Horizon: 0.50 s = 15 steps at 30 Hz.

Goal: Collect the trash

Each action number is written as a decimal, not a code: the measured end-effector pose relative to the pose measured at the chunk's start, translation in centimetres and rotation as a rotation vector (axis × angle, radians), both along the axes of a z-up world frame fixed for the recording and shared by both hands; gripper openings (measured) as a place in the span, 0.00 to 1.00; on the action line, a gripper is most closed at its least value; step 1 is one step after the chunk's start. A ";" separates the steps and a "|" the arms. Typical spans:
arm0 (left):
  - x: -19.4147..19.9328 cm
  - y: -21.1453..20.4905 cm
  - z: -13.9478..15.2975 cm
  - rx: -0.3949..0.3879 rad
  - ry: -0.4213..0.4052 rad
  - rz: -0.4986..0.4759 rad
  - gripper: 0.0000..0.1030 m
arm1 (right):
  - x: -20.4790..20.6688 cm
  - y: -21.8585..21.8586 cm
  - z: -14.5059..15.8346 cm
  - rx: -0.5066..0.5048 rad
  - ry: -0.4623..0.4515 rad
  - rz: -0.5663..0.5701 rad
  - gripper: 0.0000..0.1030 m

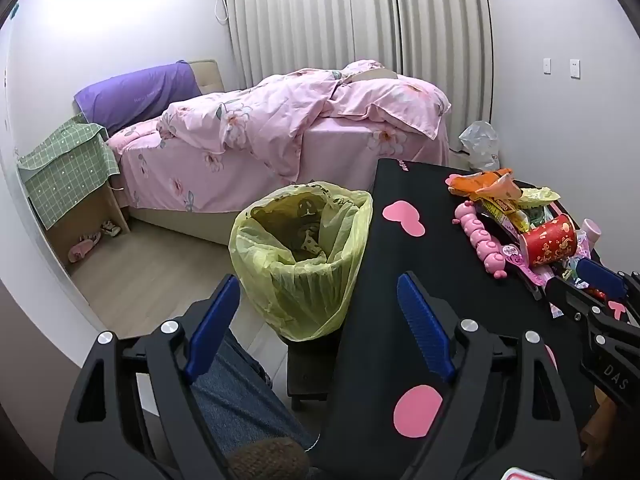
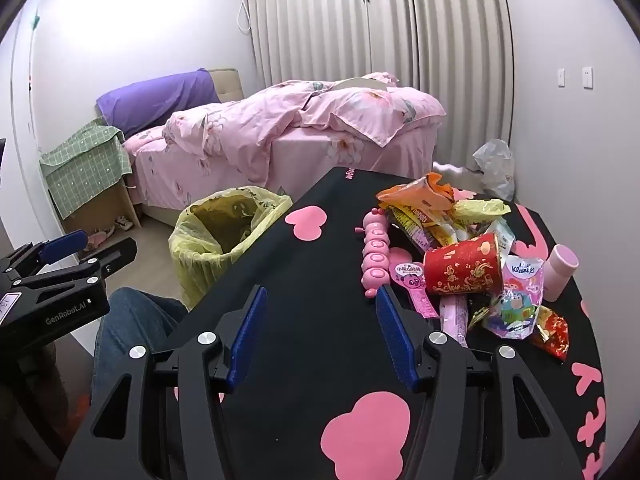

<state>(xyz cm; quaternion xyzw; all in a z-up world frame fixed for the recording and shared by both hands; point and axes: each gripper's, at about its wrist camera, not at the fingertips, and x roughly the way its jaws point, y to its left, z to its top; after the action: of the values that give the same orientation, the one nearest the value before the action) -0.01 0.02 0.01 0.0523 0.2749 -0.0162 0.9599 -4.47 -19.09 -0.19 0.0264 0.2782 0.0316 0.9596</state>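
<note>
A bin lined with a yellow bag (image 1: 300, 248) (image 2: 224, 232) stands on a low dark stool at the left edge of the black table (image 2: 312, 280). On the table's right side lies a pile of trash: a red paper cup (image 2: 464, 268) (image 1: 550, 240), an orange wrapper (image 2: 420, 192), a tissue pack (image 2: 520, 296) and several other wrappers. A pink caterpillar toy (image 2: 374, 252) lies against the pile. My left gripper (image 1: 316, 312) is open over the table's left edge near the bin. My right gripper (image 2: 320, 312) is open above the table, just left of the pile, holding nothing.
A bed with pink bedding (image 1: 280, 132) fills the far side. A nightstand under a green cloth (image 1: 68, 172) stands at the left. A clear plastic bag (image 2: 494, 164) sits on the floor past the table. A person's jeans-clad leg (image 1: 240, 400) is below the left gripper. A pink bottle (image 2: 560, 268) stands by the pile.
</note>
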 end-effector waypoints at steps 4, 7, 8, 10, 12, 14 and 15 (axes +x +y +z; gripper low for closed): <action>0.0 0.0 0.0 -0.005 0.001 -0.002 0.75 | -0.1 -0.2 -0.1 0.007 0.004 -0.005 0.53; 0.0 0.0 0.0 -0.005 0.000 -0.004 0.75 | 0.0 -0.4 0.0 0.012 0.000 -0.016 0.53; 0.0 0.0 0.0 -0.006 -0.001 -0.005 0.75 | -0.1 -0.4 0.1 0.013 -0.002 -0.019 0.53; -0.1 0.0 0.2 -0.008 -0.008 -0.007 0.75 | 0.2 -0.5 0.3 0.019 -0.005 -0.023 0.53; -0.6 0.2 0.7 -0.009 -0.022 -0.011 0.75 | 0.6 -0.5 0.6 0.016 -0.011 -0.027 0.53; -0.6 0.1 1.2 -0.007 -0.030 -0.011 0.75 | 0.7 -0.2 0.8 0.014 -0.017 -0.027 0.53; -0.7 0.1 1.3 -0.006 -0.034 -0.011 0.75 | 0.6 0.0 1.0 0.018 -0.020 -0.025 0.53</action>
<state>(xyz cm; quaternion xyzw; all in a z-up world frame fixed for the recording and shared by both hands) -0.71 0.14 1.29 0.0511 0.2582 -0.0215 0.9645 -3.84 -19.11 0.78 0.0380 0.2677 0.0224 0.9625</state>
